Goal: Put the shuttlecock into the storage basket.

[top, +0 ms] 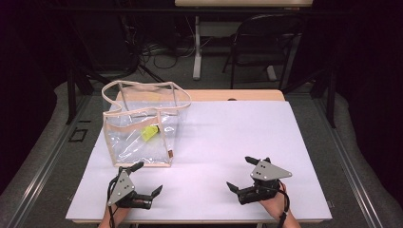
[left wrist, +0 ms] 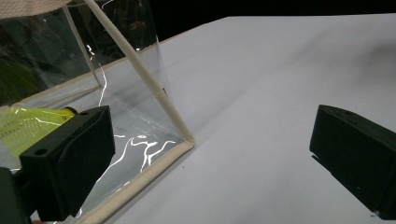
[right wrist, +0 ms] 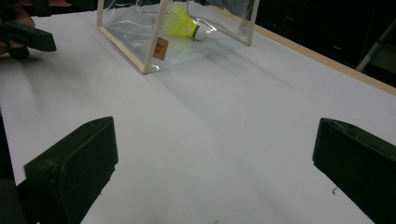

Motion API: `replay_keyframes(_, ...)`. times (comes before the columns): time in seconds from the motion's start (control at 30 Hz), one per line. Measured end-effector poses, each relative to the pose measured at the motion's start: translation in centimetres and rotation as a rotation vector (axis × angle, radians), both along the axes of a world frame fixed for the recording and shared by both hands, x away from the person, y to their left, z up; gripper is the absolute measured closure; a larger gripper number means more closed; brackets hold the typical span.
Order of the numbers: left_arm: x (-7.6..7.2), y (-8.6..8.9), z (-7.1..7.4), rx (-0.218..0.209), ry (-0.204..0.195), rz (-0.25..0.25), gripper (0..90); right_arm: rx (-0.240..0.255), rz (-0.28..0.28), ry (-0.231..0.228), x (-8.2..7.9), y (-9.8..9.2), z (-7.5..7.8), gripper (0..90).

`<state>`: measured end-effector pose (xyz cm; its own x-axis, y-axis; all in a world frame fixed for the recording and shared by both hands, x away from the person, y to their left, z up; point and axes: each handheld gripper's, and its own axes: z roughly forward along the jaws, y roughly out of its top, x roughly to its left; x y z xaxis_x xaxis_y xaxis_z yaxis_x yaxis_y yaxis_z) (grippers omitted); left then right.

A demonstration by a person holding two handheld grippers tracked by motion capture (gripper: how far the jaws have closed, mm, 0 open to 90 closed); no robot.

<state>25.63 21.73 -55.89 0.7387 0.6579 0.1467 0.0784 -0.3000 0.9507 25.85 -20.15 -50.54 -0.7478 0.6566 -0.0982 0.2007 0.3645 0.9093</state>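
A clear plastic bag (top: 142,128) with cream trim and handles stands upright on the white table (top: 228,137) at the left. A yellow shuttlecock (top: 149,133) lies inside it; the right gripper view shows the shuttlecock (right wrist: 181,23) through the bag's (right wrist: 154,49) clear wall. My left gripper (top: 147,179) rests just in front of the bag's near edge, open, nothing between its jaws. The bag's near corner (left wrist: 184,140) is right ahead of it. My right gripper (top: 242,173) stands open near the front right, empty, well apart from the bag.
A folding chair (top: 263,40) and a desk leg (top: 196,47) stand on the floor behind the table, with cables nearby. The table's wooden edge (top: 237,95) runs along the back. White surface spreads between the bag and my right gripper.
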Motion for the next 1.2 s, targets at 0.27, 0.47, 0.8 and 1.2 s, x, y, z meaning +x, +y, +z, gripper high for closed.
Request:
replay_keyframes(0.27,0.0,0.0,0.0,0.002,0.000,0.000,0.1,-0.015,-0.010,-0.032,-0.6,-0.6,-1.0,0.0)
replay_keyframes(0.47,0.0,0.0,0.0,0.004,0.001,-0.001,0.1,-0.024,0.000,-0.053,-1.1,-0.9,-1.5,0.0)
replay_keyframes(0.8,0.1,-0.1,-0.1,0.007,0.008,-0.002,0.1,-0.018,-0.037,-0.061,-1.9,-2.0,-2.7,0.0)
replay_keyframes(1.2,0.1,-0.1,-0.2,0.005,0.013,-0.010,0.1,-0.011,-0.062,-0.083,-2.6,-2.6,-3.1,0.0)
